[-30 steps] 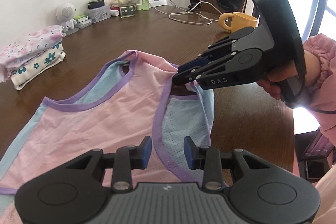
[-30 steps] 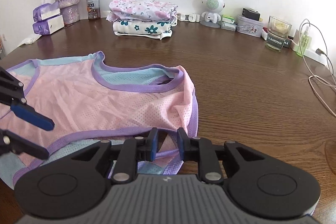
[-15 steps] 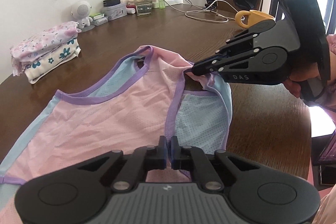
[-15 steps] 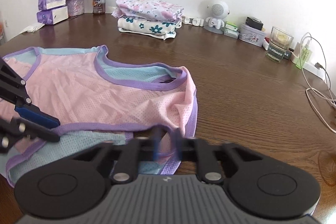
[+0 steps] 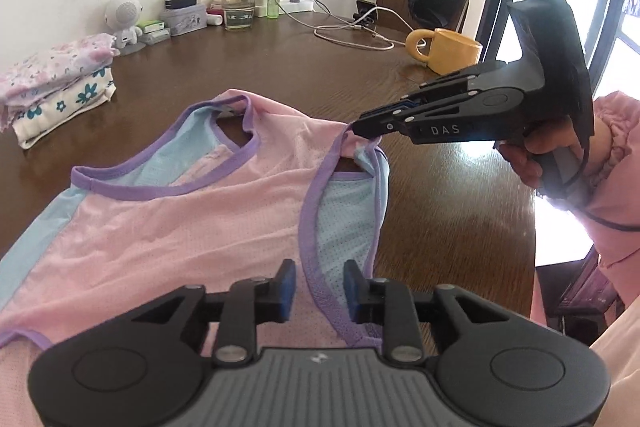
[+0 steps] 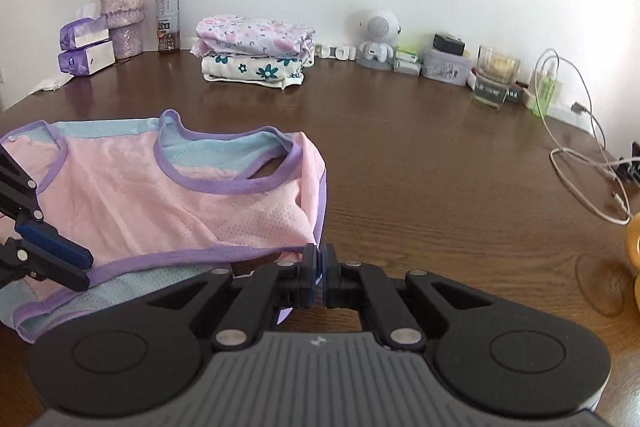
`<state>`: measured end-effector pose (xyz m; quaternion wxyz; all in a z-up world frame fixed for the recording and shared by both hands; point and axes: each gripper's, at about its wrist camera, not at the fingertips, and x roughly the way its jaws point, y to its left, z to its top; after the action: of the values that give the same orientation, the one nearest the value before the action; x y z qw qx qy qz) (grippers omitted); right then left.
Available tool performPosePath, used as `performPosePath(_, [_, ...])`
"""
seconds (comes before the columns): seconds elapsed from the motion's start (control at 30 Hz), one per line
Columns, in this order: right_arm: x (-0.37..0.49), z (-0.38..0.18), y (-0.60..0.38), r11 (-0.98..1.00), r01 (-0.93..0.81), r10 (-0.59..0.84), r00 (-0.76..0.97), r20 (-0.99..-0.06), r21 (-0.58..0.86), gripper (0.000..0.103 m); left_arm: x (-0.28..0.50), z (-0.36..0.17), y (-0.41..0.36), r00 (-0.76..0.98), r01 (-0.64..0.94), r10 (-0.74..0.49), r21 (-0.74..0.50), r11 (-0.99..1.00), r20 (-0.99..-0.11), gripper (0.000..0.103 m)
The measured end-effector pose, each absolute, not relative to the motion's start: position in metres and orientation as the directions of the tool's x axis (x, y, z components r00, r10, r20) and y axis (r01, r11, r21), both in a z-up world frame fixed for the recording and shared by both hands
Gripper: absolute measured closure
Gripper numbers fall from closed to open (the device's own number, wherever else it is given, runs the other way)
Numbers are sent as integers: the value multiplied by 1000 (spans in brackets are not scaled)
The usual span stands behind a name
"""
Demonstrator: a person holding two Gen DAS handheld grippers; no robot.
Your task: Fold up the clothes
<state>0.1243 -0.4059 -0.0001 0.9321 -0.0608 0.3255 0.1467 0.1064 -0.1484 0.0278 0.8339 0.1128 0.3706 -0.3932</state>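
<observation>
A pink sleeveless vest (image 5: 180,227) with purple trim and light blue panels lies spread on the brown table (image 6: 420,167). My right gripper (image 5: 360,129) is shut on the vest's shoulder strap and holds it slightly raised off the wood. In the right wrist view its jaws (image 6: 319,267) pinch the pink cloth (image 6: 160,195). My left gripper (image 5: 318,281) hovers at the vest's side. Its jaws are opening, and the purple armhole trim runs between them without being pressed. The left gripper (image 6: 82,271) also shows at the left edge of the right wrist view.
A stack of folded floral clothes (image 6: 256,51) sits at the back by the wall. A yellow mug (image 5: 452,51) and a white cable (image 6: 580,163) lie at the right. A glass (image 6: 496,75), a bottle (image 6: 167,23) and a flower vase (image 6: 122,15) line the wall.
My right gripper shut on the shoulder strap and drew it to the right. My left gripper's jaws closed, then parted again around the armhole trim.
</observation>
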Motion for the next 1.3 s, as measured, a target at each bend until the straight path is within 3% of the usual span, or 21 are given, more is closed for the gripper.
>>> performPosePath(0.07, [122,4,-414,951,-306,274,743,-611,54,90,107,34,-136,441,719,-576,-114,686,-688,61])
performPosePath(0.13, [122,12,-423,944,-298,324,751,-576,143,75,110,38,-119,482,676,-547,-107,729,-684,59])
performPosePath(0.17, [123,17,-427,936,-297,350,756,-552,187,74,111,39,-110,503,649,-525,-101,754,-687,59])
performPosePath(0.27, [130,21,-421,925,-311,379,760,-529,216,74,114,37,-79,551,558,-454,-95,824,-700,59])
performPosePath(0.5, [155,4,-383,922,-343,379,707,-597,180,74,90,32,5,623,354,-331,-122,927,-709,60])
performPosePath(0.67, [166,6,-339,883,-437,446,668,-596,172,74,70,30,15,587,416,-428,-198,888,-687,62])
performPosePath(0.77, [180,7,-304,859,-488,472,638,-608,155,74,67,29,8,577,458,-445,-180,870,-685,62])
performPosePath(0.87, [199,5,-275,846,-511,481,614,-626,150,74,67,19,2,574,471,-431,-150,869,-696,79])
performPosePath(0.93, [213,2,-258,849,-507,471,601,-646,148,74,65,18,1,584,481,-413,-111,869,-699,101])
performPosePath(0.97, [219,-1,-252,853,-502,462,595,-657,145,74,64,17,1,584,487,-410,-102,867,-701,101])
performPosePath(1.03, [226,-7,-244,859,-491,448,582,-679,145,78,58,17,3,584,500,-413,-92,861,-699,102])
performPosePath(1.07, [227,-8,-243,860,-490,445,580,-682,145,85,54,18,4,584,506,-415,-87,858,-698,102])
performPosePath(1.1, [227,-10,-242,860,-491,444,580,-682,142,101,51,18,7,580,509,-421,-93,856,-698,102])
performPosePath(1.2, [229,-12,-241,863,-485,441,586,-680,141,101,44,20,15,572,497,-430,-122,859,-699,101])
performPosePath(1.3, [231,-12,-243,866,-477,442,587,-678,151,100,45,26,24,568,479,-452,-170,861,-688,92])
